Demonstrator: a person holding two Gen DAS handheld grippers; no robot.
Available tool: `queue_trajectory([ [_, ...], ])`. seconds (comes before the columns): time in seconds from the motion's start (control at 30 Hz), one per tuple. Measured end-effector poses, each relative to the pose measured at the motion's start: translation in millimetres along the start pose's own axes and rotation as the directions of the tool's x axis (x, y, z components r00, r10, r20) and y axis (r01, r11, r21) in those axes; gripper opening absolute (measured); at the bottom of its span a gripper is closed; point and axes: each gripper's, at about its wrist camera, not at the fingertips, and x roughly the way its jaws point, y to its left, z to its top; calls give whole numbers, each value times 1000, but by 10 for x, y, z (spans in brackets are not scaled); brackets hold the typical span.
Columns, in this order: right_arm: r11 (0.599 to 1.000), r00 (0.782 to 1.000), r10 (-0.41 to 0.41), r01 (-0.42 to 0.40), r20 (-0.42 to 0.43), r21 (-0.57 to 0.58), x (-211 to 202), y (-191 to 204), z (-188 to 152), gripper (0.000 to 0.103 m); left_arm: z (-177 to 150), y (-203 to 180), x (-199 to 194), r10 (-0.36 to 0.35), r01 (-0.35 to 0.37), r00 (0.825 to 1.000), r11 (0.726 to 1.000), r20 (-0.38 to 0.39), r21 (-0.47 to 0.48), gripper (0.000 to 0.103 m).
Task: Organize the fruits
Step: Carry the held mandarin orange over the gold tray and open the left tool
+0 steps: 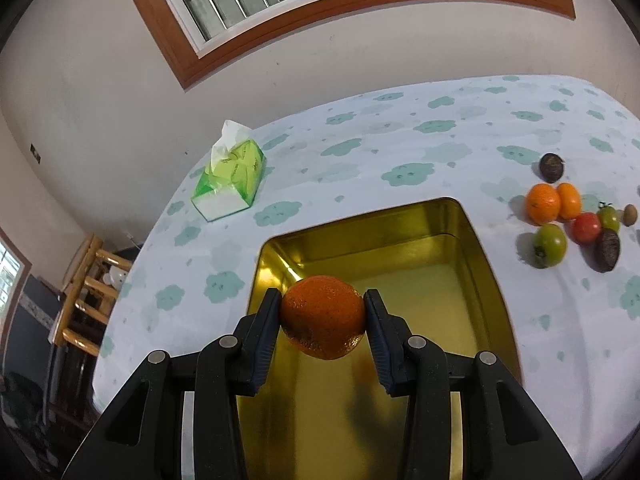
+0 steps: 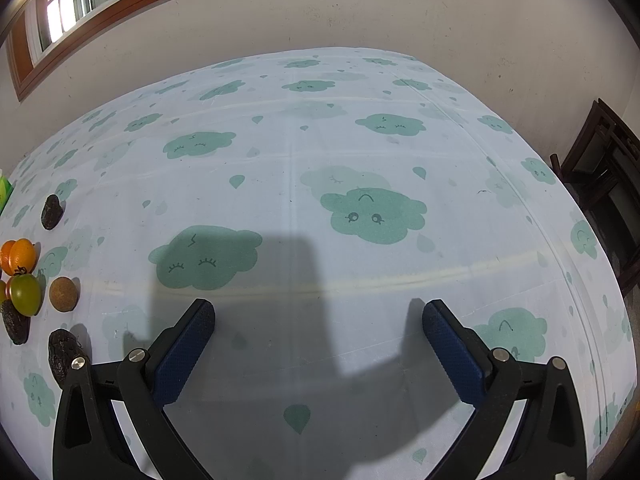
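My left gripper (image 1: 322,305) is shut on an orange (image 1: 322,317) and holds it above the gold metal tin (image 1: 486,264), which has nothing in it. To the tin's right lie loose fruits: two oranges (image 1: 542,203), a red tomato (image 1: 585,228), two green tomatoes (image 1: 550,245), dark wrinkled fruits (image 1: 608,249) and a small brown fruit (image 1: 630,214). My right gripper (image 2: 318,314) is open and empty above the bare tablecloth. The same fruit pile shows at the left edge of the right wrist view: oranges (image 2: 22,256), a green tomato (image 2: 26,294), a brown fruit (image 2: 63,294).
A green tissue pack (image 1: 230,178) lies at the table's far left. The table wears a cloud-print cloth (image 2: 360,160) and stands against a wall under a window. A wooden chair (image 1: 82,292) stands off the left edge, dark furniture (image 2: 604,184) off the right.
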Motion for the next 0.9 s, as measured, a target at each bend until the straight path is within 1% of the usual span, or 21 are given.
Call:
queue_trajectory([
  [0.3,1000,1000,0,0,0,0,1,0,-1,102,150,31,319,46,-42,998,996,-39,79,44],
  [0.5,1000,1000,0,0,-1,1,2,1,1,102,232,83,558,70,-63,994,994,-84,85,44],
  [0.7,1000,1000,-1,1,-1,2,2,0,3,102,263,77,660,93,-85,992,992,-85,98,45],
  [0.77,1000,1000,-1,1,-1,1,2,2,4,102,280,77,636,99,-92,993,991,-69,95,49],
  [0.83,1000,1000,-1,1,-1,1,2,5,6,102,297,98,592,89,-84,995,993,-54,77,61],
  [0.9,1000,1000,6,-6,-9,5,0,-2,5,102,302,111,512,90,-88,995,994,-41,58,62],
])
